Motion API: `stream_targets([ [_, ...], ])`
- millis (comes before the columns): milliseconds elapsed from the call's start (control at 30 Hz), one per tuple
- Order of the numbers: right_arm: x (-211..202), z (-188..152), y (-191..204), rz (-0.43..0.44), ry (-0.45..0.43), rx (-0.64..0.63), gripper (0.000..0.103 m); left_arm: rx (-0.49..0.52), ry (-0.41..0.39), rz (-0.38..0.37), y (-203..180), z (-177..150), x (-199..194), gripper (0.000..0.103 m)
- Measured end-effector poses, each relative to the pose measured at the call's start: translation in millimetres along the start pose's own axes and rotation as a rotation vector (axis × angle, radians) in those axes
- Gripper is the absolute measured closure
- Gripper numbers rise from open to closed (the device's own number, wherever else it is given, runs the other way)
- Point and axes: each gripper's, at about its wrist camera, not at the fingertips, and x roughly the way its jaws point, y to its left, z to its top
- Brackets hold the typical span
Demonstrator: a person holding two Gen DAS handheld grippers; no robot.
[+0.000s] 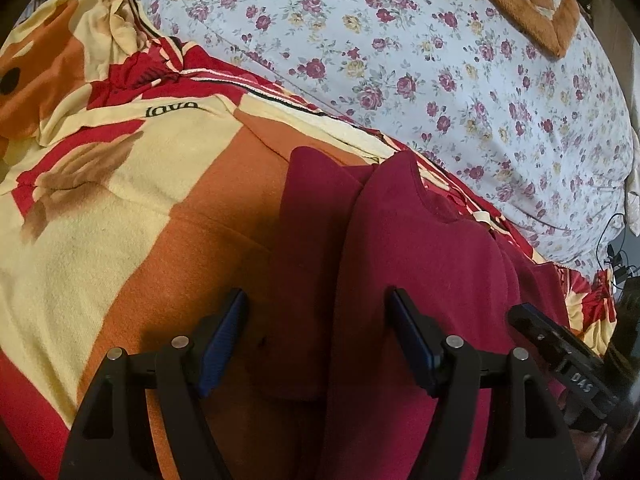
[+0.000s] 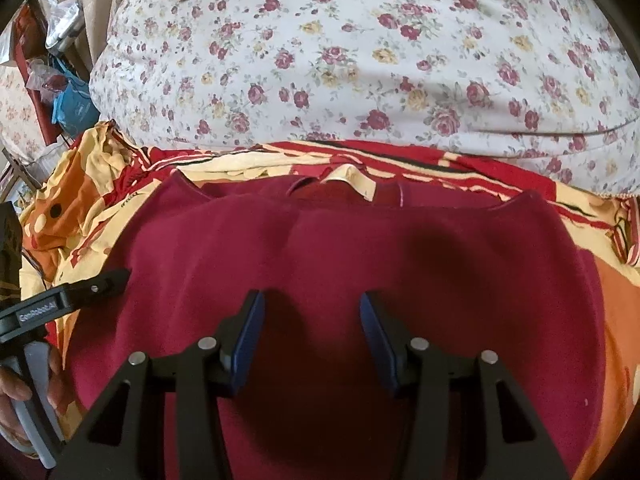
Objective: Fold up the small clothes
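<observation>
Bedding filled both views: a floral quilt (image 2: pixel 360 60) at the far side and, nearer, a red, orange and cream blanket (image 1: pixel 120 200) spread over the bed. On that blanket lay the one task item in sight, a dark red shirt (image 2: pixel 340 248), flat, collar toward the quilt. In the left wrist view its left side looked already turned in over the body, with a strip like a sleeve lying alongside — so I judged the fold begun but not finished; the body lay long and at least one more fold seemed due.

To the left, the left hand-held gripper (image 1: pixel 316 344) pointed steeply down over the shirt's left edge, jaws wide apart, nothing between the pads. To the right, the right hand-held gripper (image 2: pixel 312 340) hovered over the middle of the shirt, tilted down too, jaws apart and gripping no cloth. A hand (image 2: pixel 16 392) held the left one's handle.
</observation>
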Motion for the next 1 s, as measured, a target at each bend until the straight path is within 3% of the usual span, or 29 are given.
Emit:
stream_targets([
  [133, 0.8, 2.1, -0.6, 0.023, -0.005, 0.003, 0.050, 0.002, 0.001, -0.002, -0.9, -0.4, -0.2, 0.041],
  [167, 5.8, 1.7, -2.3, 0.018, 0.005, 0.005, 0.050, 0.005, 0.002, -0.014, -1.0, -0.5, -0.6, 0.046],
  [200, 8.8, 1.2, -3.5, 0.019, 0.007, 0.007, 0.049, 0.011, 0.008, -0.050, -2.0, -0.7, -0.9, 0.061],
  [333, 12.1, -0.8, -6.3, 0.024, -0.007, 0.012, 0.049, 0.047, 0.012, -0.100, -10.8, 0.5, -7.6, 0.090],
  [600, 8.7, -5.0, -17.2, 0.089, -0.029, 0.066, 0.049, 0.044, 0.055, -0.312, -49.0, 26.7, -48.7, 0.094],
  [700, 3.9, -4.6, -23.6, 0.113, -0.025, 0.109, 0.049, 0.086, 0.062, -0.347, -76.5, 29.1, -61.4, 0.094],
  [1000, -14.6, -17.1, -87.4, 0.352, -0.096, 0.472, 0.049, 0.269, 0.148, -0.410, -174.7, -5.2, -48.4, 0.094],
])
